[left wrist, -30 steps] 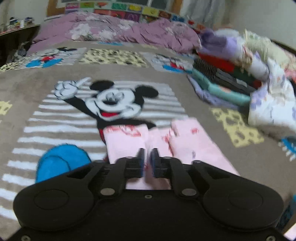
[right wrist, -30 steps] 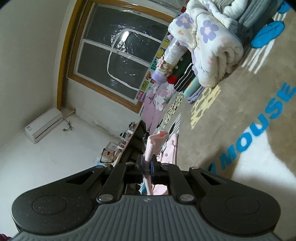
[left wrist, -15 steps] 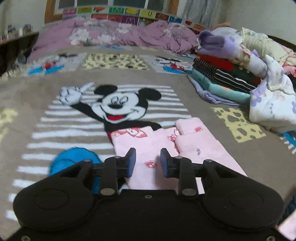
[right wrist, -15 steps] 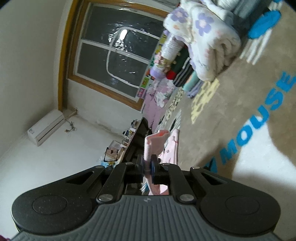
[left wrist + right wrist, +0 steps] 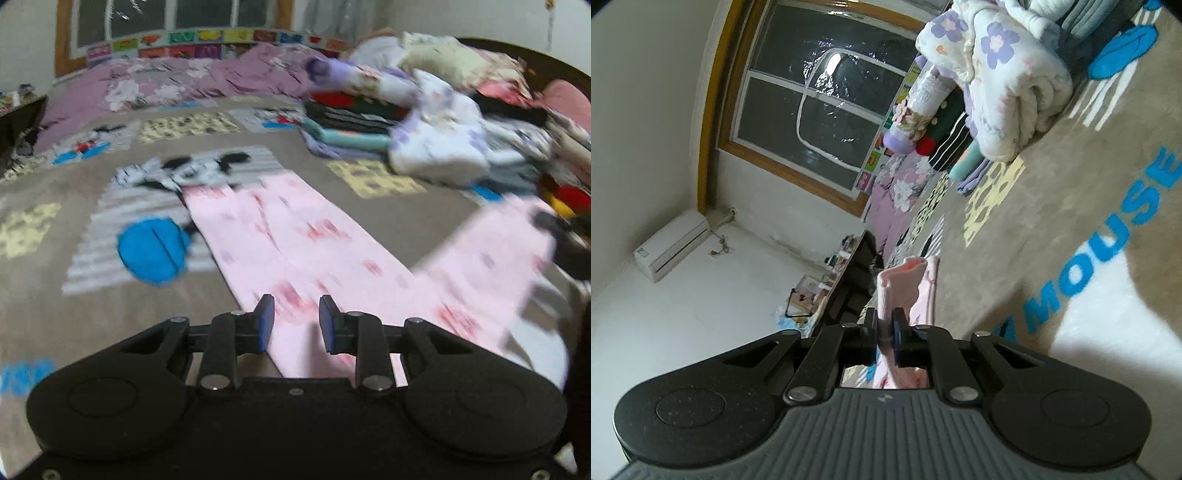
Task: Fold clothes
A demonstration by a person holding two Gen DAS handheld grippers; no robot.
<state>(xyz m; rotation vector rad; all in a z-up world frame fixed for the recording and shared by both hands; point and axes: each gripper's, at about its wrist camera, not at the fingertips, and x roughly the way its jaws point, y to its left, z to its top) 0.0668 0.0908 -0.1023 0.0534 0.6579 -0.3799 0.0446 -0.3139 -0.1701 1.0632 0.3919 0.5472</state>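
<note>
On the blanket (image 5: pixel 369 221) pink trousers (image 5: pixel 295 243) lie partly spread; left claw (image 5: pixel 296 325) gapes empty, right claw (image 5: pixel 885 338) pinches one end, folding unfinished.

Motion-blurred clothes pile (image 5: pixel 424 122)

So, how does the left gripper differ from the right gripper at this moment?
The left gripper has its jaws apart and holds nothing, while the right gripper is closed on a fold of the pink garment. The left gripper hangs level above the garment spread on the blanket, while the right gripper's view is rolled sideways. Both have black bodies and blue pads.
</note>
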